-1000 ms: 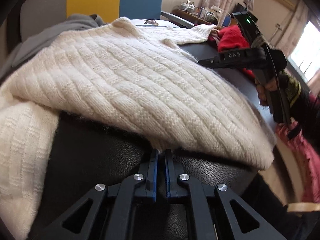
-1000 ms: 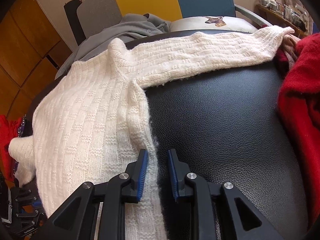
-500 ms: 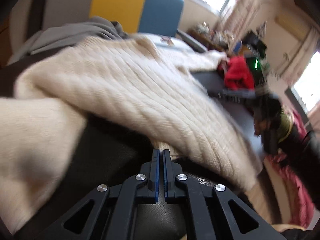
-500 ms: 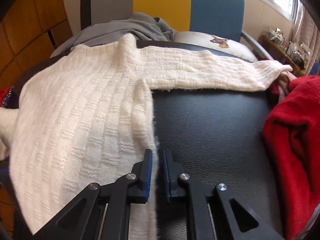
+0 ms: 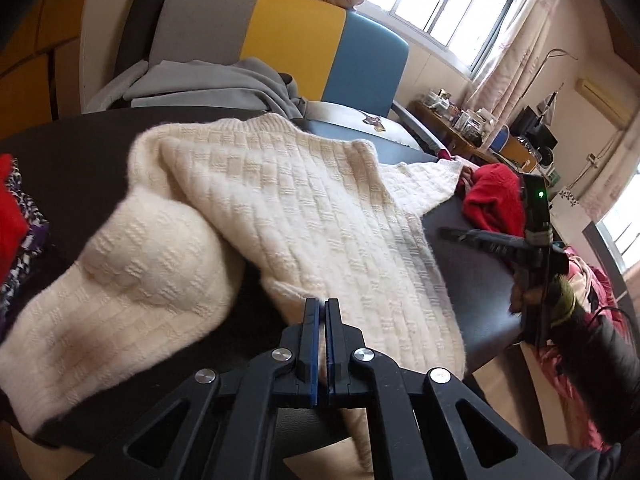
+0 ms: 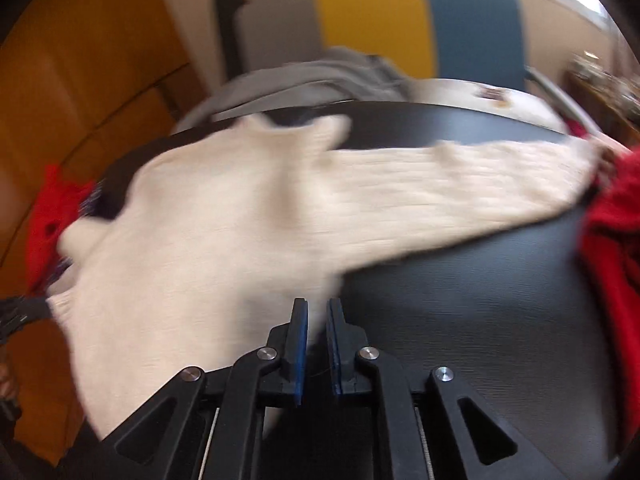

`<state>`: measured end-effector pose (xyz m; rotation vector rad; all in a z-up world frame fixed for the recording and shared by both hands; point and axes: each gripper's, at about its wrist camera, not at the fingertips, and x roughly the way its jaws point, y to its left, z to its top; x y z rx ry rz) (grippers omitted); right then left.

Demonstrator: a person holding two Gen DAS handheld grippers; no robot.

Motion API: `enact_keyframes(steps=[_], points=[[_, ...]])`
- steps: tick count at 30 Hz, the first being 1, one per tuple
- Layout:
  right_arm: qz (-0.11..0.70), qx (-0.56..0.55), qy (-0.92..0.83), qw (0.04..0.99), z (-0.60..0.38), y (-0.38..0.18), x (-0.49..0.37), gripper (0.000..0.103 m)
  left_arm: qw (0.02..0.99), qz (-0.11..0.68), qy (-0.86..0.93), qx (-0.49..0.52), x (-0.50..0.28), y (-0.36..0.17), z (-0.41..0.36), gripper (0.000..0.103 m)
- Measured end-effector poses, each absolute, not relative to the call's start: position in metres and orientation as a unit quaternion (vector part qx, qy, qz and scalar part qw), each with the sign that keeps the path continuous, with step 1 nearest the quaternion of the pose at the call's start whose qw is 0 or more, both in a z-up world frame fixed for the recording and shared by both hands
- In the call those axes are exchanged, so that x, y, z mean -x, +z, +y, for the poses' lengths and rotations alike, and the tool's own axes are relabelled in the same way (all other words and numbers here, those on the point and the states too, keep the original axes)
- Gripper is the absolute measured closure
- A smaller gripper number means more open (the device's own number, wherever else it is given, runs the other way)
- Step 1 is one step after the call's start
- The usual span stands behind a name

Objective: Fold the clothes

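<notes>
Sweater [image 5: 288, 216] lies spread on the black table [image 5: 72, 148], its hem pinched in my closed left gripper [image 5: 320, 308] for folding, while in the blurred right view my right gripper [image 6: 316, 312] is easing open on the side edge.

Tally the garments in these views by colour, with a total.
Cream: 1, the knit sweater
Grey: 1, the garment on the chair
Red: 2, one heap at the table's right end, one at its left edge
Total: 4
</notes>
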<state>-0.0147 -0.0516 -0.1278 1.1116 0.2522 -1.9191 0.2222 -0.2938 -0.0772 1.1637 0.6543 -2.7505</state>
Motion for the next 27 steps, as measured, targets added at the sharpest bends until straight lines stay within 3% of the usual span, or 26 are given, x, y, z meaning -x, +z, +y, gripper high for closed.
enact_keyframes(steps=[5,14,16,19,22,24,26,27], points=[[0.240,-0.428,-0.767,0.413,-0.087,-0.153,-0.021,0.094,0.064,0.251,-0.899,-0.352,-0.247,-0.063,-0.319,0.100],[0.252,-0.449,-0.808,0.285,-0.045,-0.156,0.046,0.093,0.142,0.272,-0.888,-0.342,-0.307,-0.067,-0.370,0.103],[0.273,-0.444,-0.814,0.256,-0.045,-0.156,0.055,0.074,0.134,0.266,-0.887,-0.353,-0.309,-0.073,-0.363,0.103],[0.201,-0.481,-0.814,0.255,-0.034,-0.157,0.072,0.074,0.077,0.273,-0.884,-0.372,-0.289,-0.085,-0.340,0.103],[0.164,-0.493,-0.814,0.260,-0.028,-0.157,0.079,0.074,0.045,0.229,-0.884,-0.406,-0.252,-0.101,-0.310,0.102],[0.158,-0.492,-0.815,0.262,-0.028,-0.157,0.078,0.074,0.024,0.220,-0.881,-0.418,-0.229,-0.113,-0.300,0.093],[0.156,-0.490,-0.817,0.262,-0.027,-0.159,0.072,0.074,0.009,0.216,-0.880,-0.423,-0.213,-0.119,-0.293,0.067],[0.155,-0.489,-0.818,0.262,-0.027,-0.159,0.072,0.074,0.006,0.209,-0.881,-0.423,-0.205,-0.121,-0.290,0.045]])
